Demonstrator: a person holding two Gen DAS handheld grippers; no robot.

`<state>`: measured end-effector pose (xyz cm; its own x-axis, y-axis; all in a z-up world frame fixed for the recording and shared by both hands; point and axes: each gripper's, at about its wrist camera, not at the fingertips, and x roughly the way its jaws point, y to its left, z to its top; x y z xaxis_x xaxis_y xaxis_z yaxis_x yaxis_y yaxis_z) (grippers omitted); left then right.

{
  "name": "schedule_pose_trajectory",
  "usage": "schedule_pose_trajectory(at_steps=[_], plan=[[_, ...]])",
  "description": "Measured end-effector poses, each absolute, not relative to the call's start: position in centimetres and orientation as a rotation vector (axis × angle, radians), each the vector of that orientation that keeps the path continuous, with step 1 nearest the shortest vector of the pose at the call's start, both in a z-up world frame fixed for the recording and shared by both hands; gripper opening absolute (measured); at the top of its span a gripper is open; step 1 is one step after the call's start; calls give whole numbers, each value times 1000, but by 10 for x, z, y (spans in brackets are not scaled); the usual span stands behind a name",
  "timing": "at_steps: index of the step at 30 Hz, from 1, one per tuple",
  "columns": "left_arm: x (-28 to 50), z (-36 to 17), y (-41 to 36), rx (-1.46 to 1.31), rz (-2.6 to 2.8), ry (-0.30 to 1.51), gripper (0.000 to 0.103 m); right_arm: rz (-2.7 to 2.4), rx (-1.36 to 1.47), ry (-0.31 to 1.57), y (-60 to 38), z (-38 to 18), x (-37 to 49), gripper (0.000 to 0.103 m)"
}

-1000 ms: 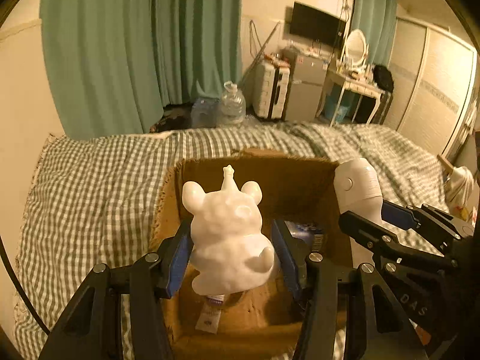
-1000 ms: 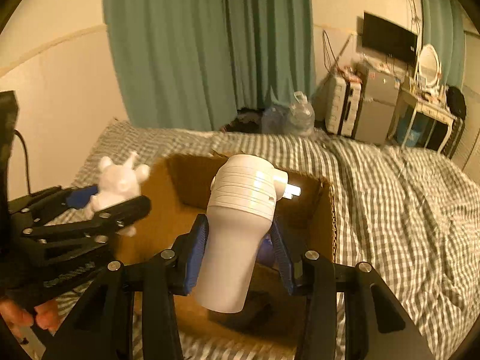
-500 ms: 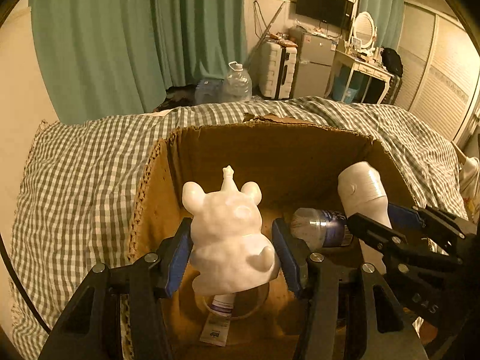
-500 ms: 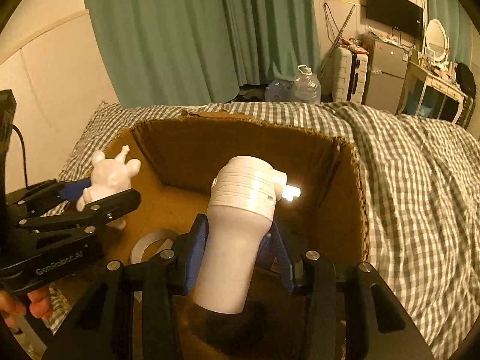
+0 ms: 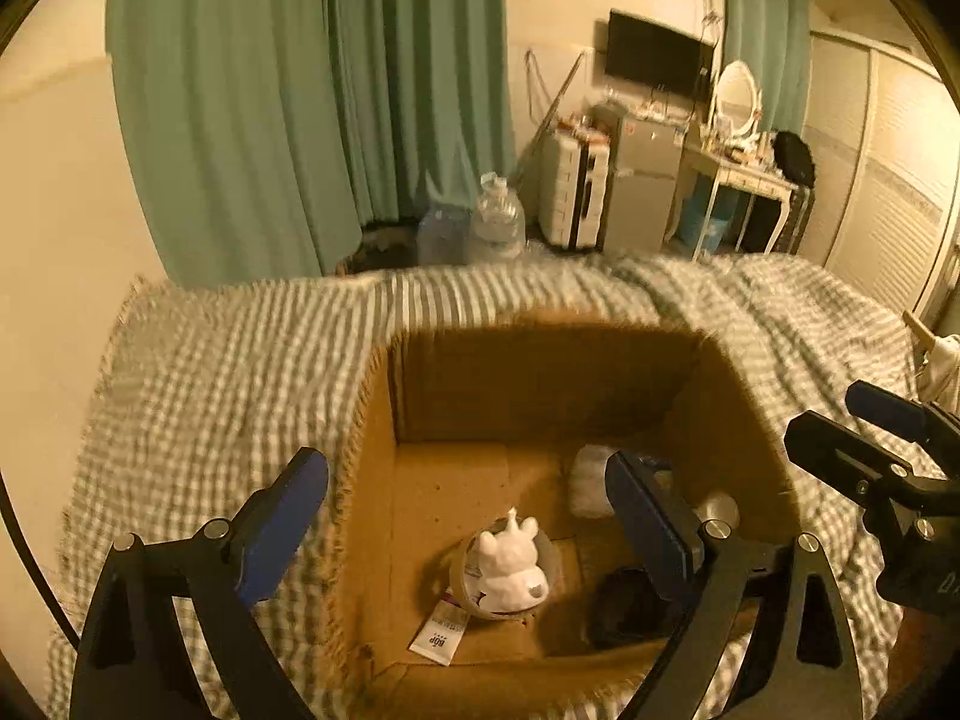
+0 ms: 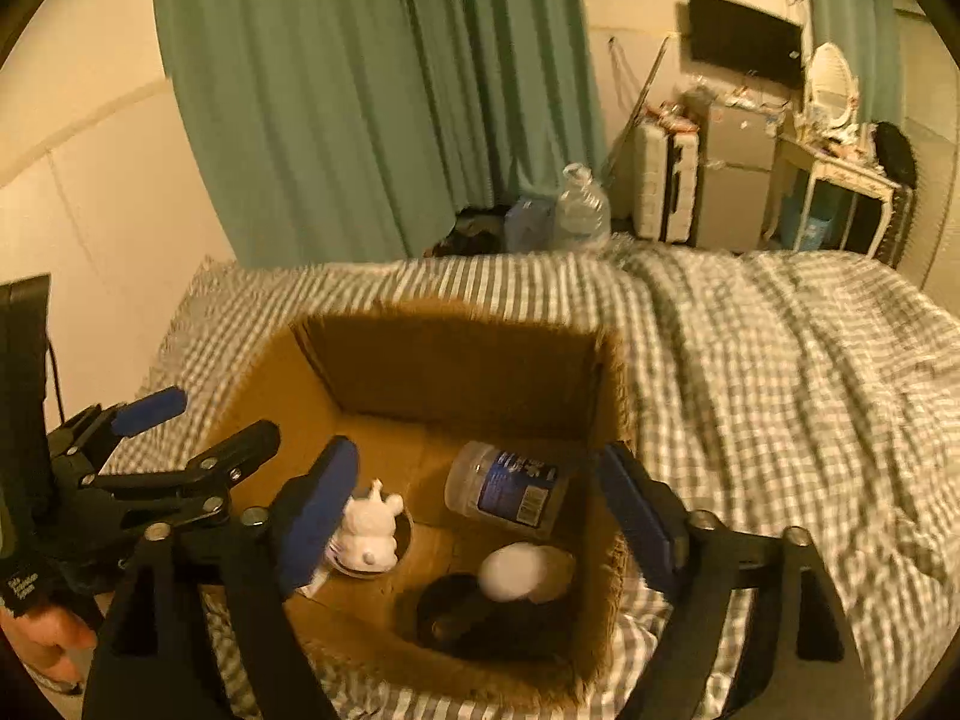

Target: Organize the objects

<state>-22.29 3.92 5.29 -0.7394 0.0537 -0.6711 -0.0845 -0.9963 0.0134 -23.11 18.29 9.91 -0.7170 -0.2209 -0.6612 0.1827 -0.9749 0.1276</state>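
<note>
Released – white figurine (image 5: pixel 509 564) and white bottle (image 6: pixel 516 571) in box (image 5: pixel 540 384), both jaws wide

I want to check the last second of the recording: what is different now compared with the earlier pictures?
Both grippers let go. The left gripper released the white bear figurine, which now sits on a tape roll inside the cardboard box. The right gripper released the white cylindrical device, now lying in the box. Both sets of fingers are open and raised above the box. The plastic jar stayed inside.
</note>
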Motion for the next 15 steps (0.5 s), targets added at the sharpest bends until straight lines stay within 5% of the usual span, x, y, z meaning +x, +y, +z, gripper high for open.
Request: schedule_pose_trajectory(at_steps=[6,15], plan=[[-175,124,31,-951,2913,41,103,-2820,933,-84,183,168,-182,102],[-117,181,11,-797,2979,6,103,-2880,734,-93,182,237,-107,103]])
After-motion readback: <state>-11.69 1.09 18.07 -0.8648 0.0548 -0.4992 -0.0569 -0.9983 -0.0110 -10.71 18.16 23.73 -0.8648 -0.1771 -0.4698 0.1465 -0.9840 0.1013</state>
